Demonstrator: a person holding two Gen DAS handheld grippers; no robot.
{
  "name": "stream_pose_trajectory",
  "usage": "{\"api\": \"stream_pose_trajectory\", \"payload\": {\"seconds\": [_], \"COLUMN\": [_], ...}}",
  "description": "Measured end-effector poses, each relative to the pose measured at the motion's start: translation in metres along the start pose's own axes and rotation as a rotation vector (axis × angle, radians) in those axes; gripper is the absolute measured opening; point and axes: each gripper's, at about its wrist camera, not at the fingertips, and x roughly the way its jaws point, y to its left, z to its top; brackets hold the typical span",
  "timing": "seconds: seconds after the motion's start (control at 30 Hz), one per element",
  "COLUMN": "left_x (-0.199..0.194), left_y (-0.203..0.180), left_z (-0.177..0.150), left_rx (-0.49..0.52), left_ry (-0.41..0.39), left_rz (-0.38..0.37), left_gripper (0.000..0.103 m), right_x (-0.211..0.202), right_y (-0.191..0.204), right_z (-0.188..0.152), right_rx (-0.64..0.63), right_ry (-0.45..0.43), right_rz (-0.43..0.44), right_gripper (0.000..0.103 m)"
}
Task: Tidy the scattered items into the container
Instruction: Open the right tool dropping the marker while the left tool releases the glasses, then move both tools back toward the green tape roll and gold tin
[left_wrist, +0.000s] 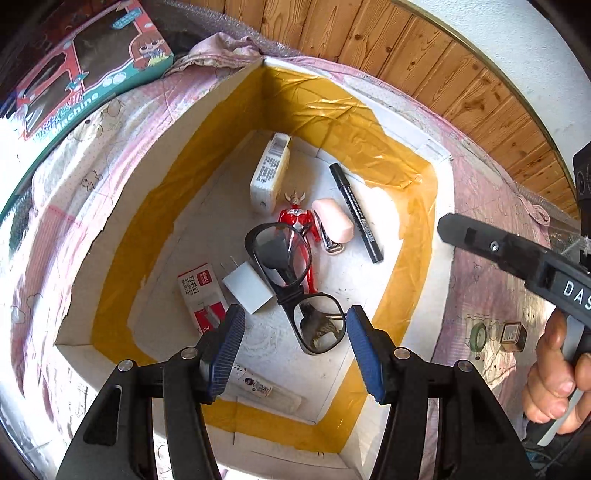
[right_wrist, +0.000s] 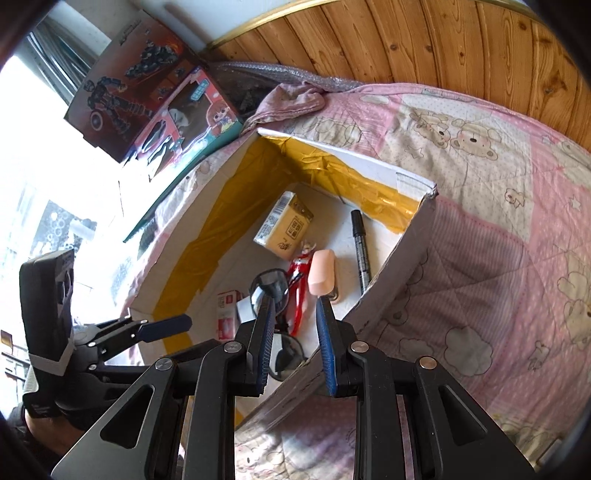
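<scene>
A white box (left_wrist: 236, 92) lined with yellow tape lies open on a pink quilt. Inside lie black-framed glasses (left_wrist: 291, 273), a red toy figure (left_wrist: 295, 221), a pink eraser (left_wrist: 334, 219), a black marker (left_wrist: 356, 212), a pale carton (left_wrist: 269, 173), a red-and-white staples box (left_wrist: 201, 299) and a white block (left_wrist: 247, 288). My left gripper (left_wrist: 295, 328) hangs open over the glasses, holding nothing. My right gripper (right_wrist: 295, 328) hovers open and empty above the box's near right wall (right_wrist: 388, 280). The glasses (right_wrist: 269, 288) and eraser (right_wrist: 323, 273) show past it.
A green tape roll (left_wrist: 480, 334) and a small brown cube (left_wrist: 513, 332) lie on the quilt (right_wrist: 480, 229) right of the box. Toy boxes (left_wrist: 85, 70) stand at the back left by a wooden wall (left_wrist: 406, 40). A hand (left_wrist: 554, 373) holds the right tool's handle (left_wrist: 517, 258).
</scene>
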Motion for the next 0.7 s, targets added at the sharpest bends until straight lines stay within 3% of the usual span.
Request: {"api": "stream_pose_trajectory", "payload": {"seconds": [0.7], "left_x": [-0.050], "left_y": [-0.059], "left_z": [-0.032], "left_rx": [0.172], "left_ry": [-0.107], "left_rz": [-0.038], "left_gripper": [0.059], "right_x": [-0.064], "right_y": [0.005], "right_z": [-0.080], "right_rx": [0.107], "right_ry": [-0.090], "right_rz": [0.025], "right_gripper": [0.027]}}
